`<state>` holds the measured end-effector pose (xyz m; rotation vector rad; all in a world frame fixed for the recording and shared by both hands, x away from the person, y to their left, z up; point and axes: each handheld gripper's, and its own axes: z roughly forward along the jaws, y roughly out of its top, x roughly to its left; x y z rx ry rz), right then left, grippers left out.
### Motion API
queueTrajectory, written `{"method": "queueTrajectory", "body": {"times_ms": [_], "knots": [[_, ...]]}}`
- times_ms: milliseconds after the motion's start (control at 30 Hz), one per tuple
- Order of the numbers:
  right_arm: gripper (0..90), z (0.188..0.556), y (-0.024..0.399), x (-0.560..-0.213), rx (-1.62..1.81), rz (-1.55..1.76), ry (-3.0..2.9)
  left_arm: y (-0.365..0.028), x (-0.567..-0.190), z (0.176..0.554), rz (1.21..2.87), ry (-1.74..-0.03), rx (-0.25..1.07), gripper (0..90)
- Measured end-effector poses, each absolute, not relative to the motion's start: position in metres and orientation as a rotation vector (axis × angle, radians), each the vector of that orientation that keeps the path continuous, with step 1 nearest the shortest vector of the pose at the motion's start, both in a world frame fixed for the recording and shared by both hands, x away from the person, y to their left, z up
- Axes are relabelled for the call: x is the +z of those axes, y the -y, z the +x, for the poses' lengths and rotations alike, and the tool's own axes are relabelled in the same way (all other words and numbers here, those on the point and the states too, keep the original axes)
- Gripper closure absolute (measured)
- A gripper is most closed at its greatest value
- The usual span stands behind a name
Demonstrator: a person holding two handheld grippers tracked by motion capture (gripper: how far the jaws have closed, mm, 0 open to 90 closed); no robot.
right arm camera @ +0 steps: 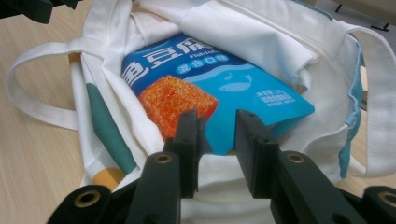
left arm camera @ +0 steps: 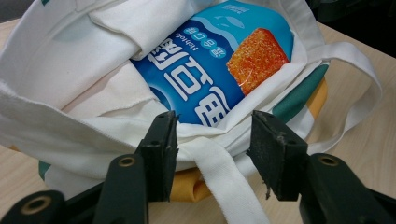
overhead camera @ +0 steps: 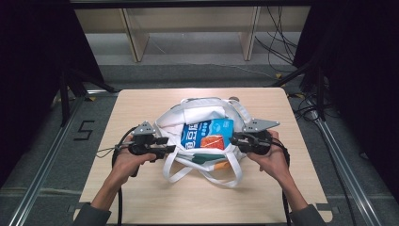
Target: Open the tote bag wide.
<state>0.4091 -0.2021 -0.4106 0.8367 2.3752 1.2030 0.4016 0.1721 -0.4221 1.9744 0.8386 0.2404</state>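
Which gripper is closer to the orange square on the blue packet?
Right. The right gripper sits at the bag's rim right beside the orange square. The left gripper is at the opposite rim, across the blue packet.

I'm holding my left gripper (overhead camera: pixel 170 149) low at the left, jaws standing apart and pressing on nothing. My right gripper (overhead camera: pixel 233 139) is facing it from the right, jaws parted too, both forearms reaching in from below.
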Motion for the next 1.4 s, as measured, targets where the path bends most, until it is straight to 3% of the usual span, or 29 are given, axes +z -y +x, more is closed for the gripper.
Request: {"method": "queueTrajectory", "body": {"times_ms": [167, 433, 1400], "knots": [[61.8, 0.407, 0.206, -0.408, 1.216, 0.831, -2.342, -0.174, -0.421, 0.399, 1.962, -0.838, 0.247, 43.0], [58.3, 0.403, 0.211, -0.408, 1.222, 0.868, -2.332, -0.179, -0.419, 0.394, 1.957, -0.851, 0.26, 37.1], [39.8, 0.382, 0.235, -0.407, 1.247, 0.952, -2.249, -0.187, -0.424, 0.379, 1.949, -0.875, 0.257, 29.5]]}}
